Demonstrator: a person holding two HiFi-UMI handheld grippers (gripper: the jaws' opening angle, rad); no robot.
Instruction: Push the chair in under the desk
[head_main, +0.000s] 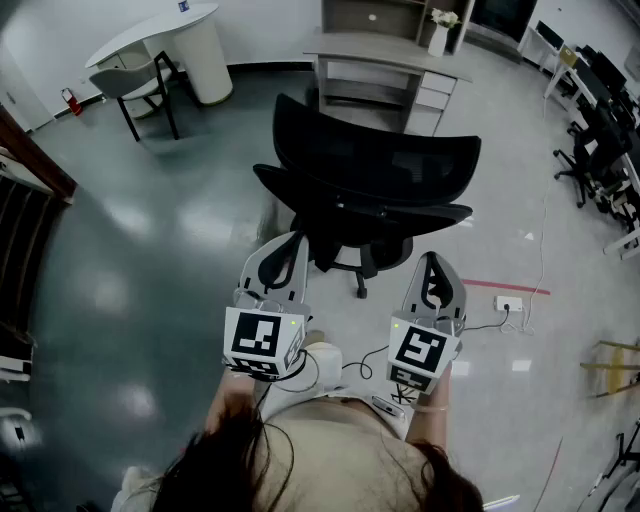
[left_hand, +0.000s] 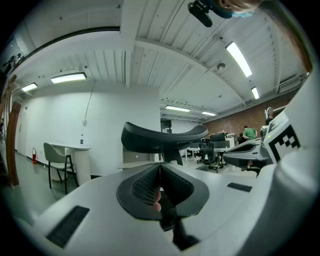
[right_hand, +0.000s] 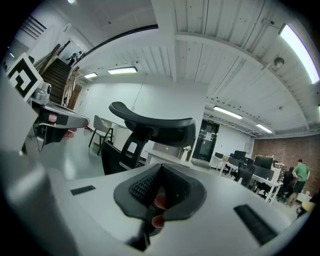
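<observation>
**Control:** Report the chair's position.

**Operator:** I note the chair (head_main: 372, 165) on the open floor, between me and the desk (head_main: 385, 48). It stands well apart from the desk, with no part of it under the top.

**Control:** Orientation?

**Operator:** Its back is turned to me. The backrest (head_main: 380, 140) and the headrest (head_main: 365, 205) have their long axis running left to right across the head view, the right end a little nearer me. The front therefore points away from me, roughly towards the desk.

**Control:** State of the tongs?

**Operator:** On the left gripper (head_main: 290, 248) I find the jaws closed right together with nothing between them. The right gripper (head_main: 432, 268) is the same, fully closed and empty. I hold both about level, side by side, just behind the headrest, one towards each end. Each gripper view shows the headrest ahead of the closed tips, and I can confirm no contact in either
</observation>
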